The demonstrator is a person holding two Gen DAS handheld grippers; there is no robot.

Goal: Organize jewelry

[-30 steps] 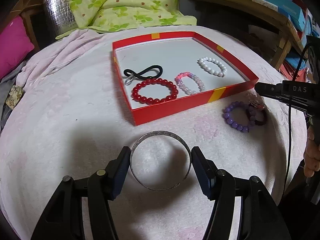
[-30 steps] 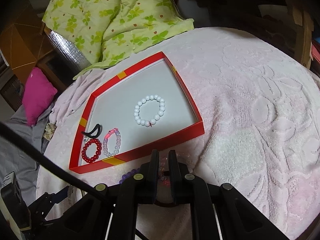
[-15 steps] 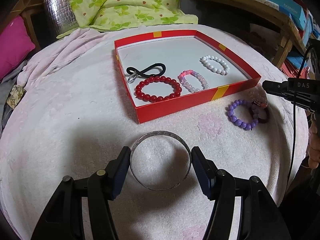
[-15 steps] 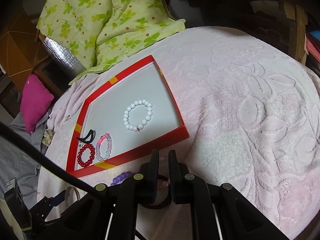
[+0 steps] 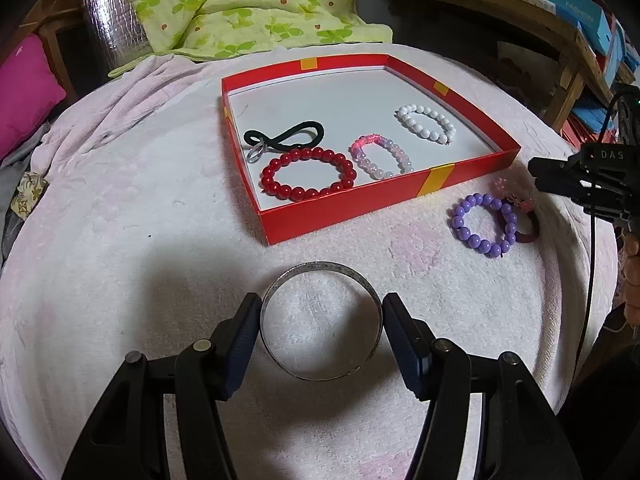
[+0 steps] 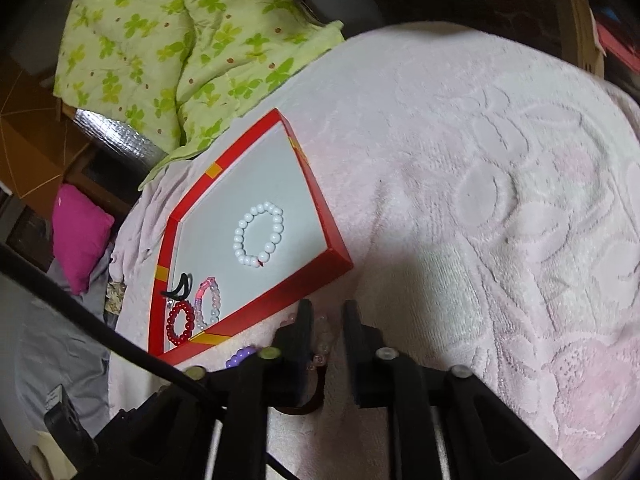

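Observation:
My left gripper (image 5: pixel 320 320) is shut on a silver bangle (image 5: pixel 320 266), one pad on each side, low over the pink towel. A red tray (image 5: pixel 360 204) holds a black hair tie (image 5: pixel 288 136), a red bead bracelet (image 5: pixel 308 176), a pink bracelet (image 5: pixel 380 156) and a white bracelet (image 5: pixel 426 122). Right of the tray lie a purple bracelet (image 5: pixel 458 220) and a dark red hair tie (image 5: pixel 528 234) with pale pink beads (image 6: pixel 324 336). My right gripper (image 6: pixel 326 320) stands over those beads, its jaws opening, with the beads in the gap beside the left finger.
The pink towel (image 6: pixel 500 200) covers a round table that drops off at its edges. A green quilt (image 5: pixel 240 8) and a magenta cushion (image 5: pixel 24 88) lie behind it. Wooden shelves (image 5: pixel 560 40) with boxes stand at the right. A black cable (image 6: pixel 100 332) crosses the right wrist view.
The right gripper's jaws have parted from shut, and it has rolled and shifted, so the tray sits further left in its view. The left gripper and bangle have stayed still.

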